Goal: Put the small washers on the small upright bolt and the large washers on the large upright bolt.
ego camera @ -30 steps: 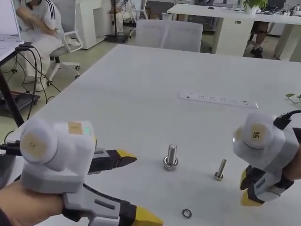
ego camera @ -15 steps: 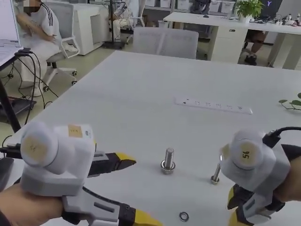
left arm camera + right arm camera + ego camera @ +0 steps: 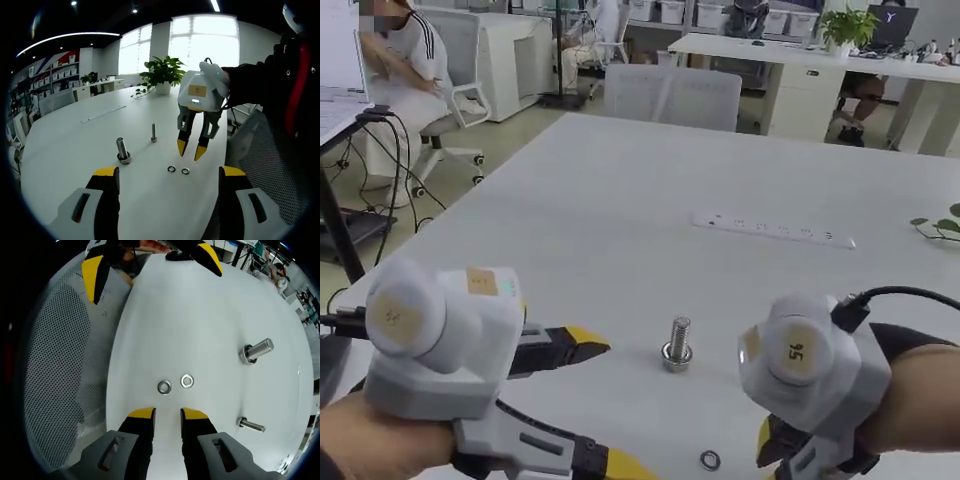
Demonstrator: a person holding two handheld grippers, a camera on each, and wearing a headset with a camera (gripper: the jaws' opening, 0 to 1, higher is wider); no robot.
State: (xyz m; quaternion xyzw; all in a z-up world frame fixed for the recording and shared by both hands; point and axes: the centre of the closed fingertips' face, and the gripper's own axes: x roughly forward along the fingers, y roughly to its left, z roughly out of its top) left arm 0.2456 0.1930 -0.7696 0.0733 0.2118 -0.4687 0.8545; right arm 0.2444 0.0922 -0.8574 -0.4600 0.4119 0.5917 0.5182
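Two washers (image 3: pixel 164 387) lie loose on the table (image 3: pixel 200 315), none visibly threaded yet on the large bolt (image 3: pixel 257 350) or small bolt (image 3: pixel 251 425), while the right gripper (image 3: pixel 167 414) hovers just above them, narrowly open and empty, and the left gripper (image 3: pixel 169 172) waits wide open, empty.

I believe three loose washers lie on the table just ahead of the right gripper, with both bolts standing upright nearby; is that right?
Not quite: two loose washers, not three, lie on the table just ahead of the right gripper, as the right gripper view shows. The large bolt and the small bolt do stand upright nearby.
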